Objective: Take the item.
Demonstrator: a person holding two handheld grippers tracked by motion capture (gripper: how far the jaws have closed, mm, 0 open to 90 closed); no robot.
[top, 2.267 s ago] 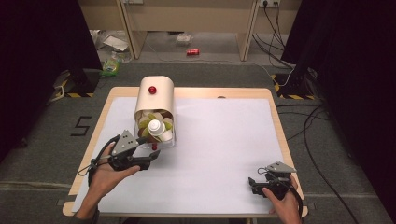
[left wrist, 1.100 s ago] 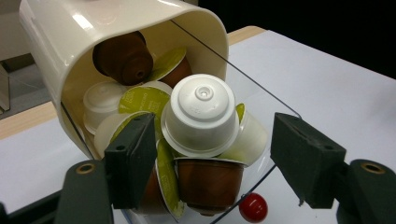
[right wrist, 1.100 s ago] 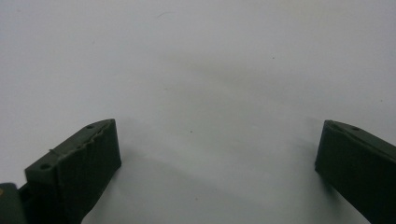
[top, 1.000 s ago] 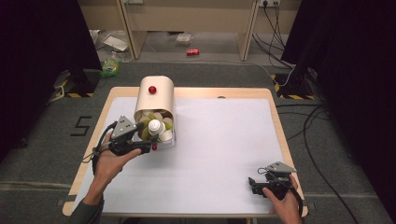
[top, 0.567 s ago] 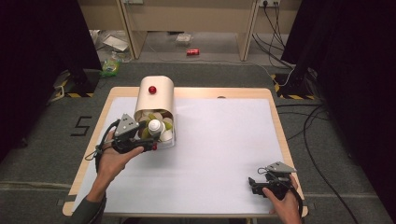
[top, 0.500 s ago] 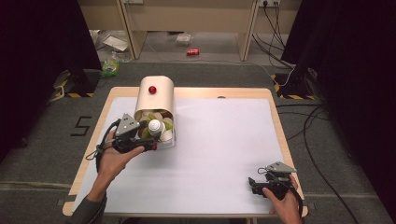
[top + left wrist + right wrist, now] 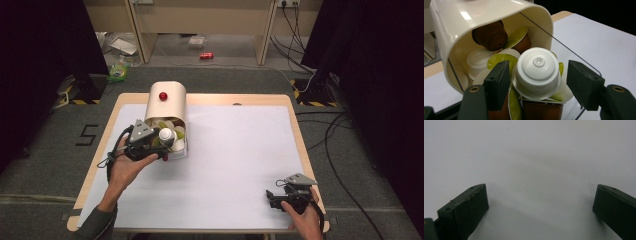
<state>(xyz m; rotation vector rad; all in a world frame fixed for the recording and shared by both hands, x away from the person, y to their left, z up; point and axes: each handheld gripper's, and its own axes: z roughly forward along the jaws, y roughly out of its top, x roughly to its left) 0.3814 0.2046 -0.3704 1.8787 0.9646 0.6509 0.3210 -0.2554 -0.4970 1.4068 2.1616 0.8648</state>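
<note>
Pick-up of white capsule [image 7: 537,72] from cream container [image 7: 461,25], frame centre: left gripper [image 7: 537,86] jaws closing, right pad not yet touching. Squeeze, then lift needed. Right gripper [image 7: 540,202] kept wide open, lower right.

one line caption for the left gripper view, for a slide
Left gripper closing around a white capsule at the mouth of a tipped cream container.

Right gripper [image 7: 540,212] over white table cover [image 7: 529,157] (jaws wide apart)

white capsule [image 7: 537,72], cream holder [image 7: 474,22], black tool [image 7: 537,82]
</note>
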